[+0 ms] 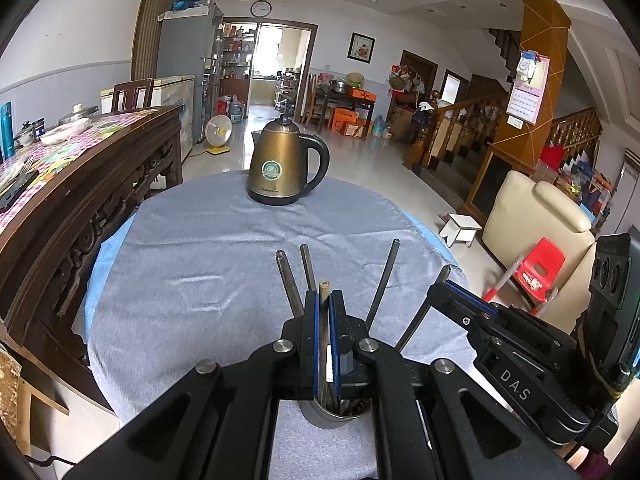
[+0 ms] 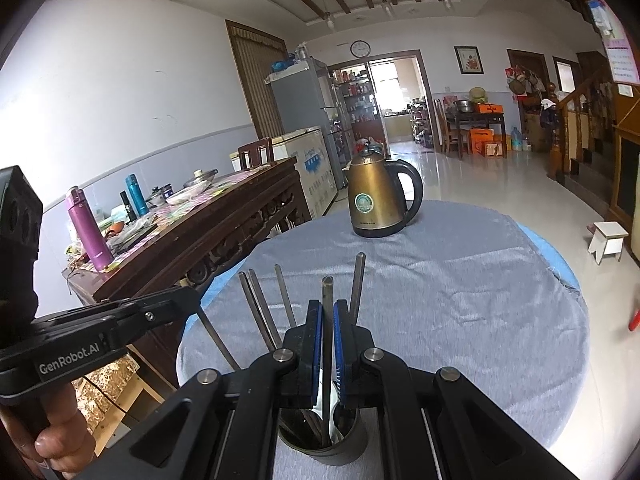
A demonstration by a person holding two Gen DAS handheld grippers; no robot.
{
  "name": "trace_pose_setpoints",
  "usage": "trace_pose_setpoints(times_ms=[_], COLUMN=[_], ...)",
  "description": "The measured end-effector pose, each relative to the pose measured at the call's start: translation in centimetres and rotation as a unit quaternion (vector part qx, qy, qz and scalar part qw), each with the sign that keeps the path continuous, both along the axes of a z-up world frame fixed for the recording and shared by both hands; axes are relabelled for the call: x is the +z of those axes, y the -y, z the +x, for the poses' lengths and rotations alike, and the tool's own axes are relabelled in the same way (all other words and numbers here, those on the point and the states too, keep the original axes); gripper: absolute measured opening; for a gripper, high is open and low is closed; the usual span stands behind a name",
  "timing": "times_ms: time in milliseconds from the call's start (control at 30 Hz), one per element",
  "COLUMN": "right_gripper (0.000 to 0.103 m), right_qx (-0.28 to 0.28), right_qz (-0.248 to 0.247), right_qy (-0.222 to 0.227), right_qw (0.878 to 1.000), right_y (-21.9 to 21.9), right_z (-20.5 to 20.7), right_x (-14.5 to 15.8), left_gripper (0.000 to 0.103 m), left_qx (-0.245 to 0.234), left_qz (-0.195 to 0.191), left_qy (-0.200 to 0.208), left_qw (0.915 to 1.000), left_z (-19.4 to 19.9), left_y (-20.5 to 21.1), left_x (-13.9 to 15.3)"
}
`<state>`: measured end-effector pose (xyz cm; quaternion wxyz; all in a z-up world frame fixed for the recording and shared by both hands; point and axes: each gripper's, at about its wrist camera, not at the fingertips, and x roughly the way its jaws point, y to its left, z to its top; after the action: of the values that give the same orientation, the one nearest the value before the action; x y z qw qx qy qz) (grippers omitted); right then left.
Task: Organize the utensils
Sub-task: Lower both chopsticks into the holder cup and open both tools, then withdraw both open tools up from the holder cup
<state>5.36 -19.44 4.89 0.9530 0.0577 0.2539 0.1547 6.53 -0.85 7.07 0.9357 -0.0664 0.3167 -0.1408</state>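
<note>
Several utensils already stand in the metal cup (image 2: 324, 440) on the surface (image 2: 460, 320), and we have each gripper, left (image 1: 324, 308) and right (image 2: 328, 316), clamped on one more, so we seem nearly finished.

Bright daylight from the far open doorway (image 1: 280, 64), glare on the glossy pale tile floor (image 1: 360, 160). Both views sharp centrally; strong fisheye bending, dark vignetted corners.

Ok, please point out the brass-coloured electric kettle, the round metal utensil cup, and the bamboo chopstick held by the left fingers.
Brass-coloured electric kettle (image 1: 276, 164): left wrist view, middle of its body.
Round metal utensil cup (image 2: 344, 454): right wrist view, front wall.
Bamboo chopstick (image 1: 324, 292): left wrist view, upper end.
</note>
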Motion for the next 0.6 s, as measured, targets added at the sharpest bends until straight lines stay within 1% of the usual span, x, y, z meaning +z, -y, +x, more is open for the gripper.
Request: trace_pose_setpoints(times_ms=[400,600], right_gripper=[0.007,0.007], right_qx=[-0.006,-0.011], right_qz=[-0.004,-0.005], right_qy=[-0.008,-0.007], right_qw=[1.0,1.0], right_y=[0.01,0.06], right_z=[0.3,0.42], right_x=[-0.75,-0.83], left_gripper=[0.005,0.005], left_qx=[0.004,0.007], left_qz=[0.001,0.003], left_qy=[-0.012,-0.01], left_qw=[0.9999,0.9999], left_z=[0.49,0.54], left_y=[-0.1,-0.26], left_x=[-0.72,-0.82])
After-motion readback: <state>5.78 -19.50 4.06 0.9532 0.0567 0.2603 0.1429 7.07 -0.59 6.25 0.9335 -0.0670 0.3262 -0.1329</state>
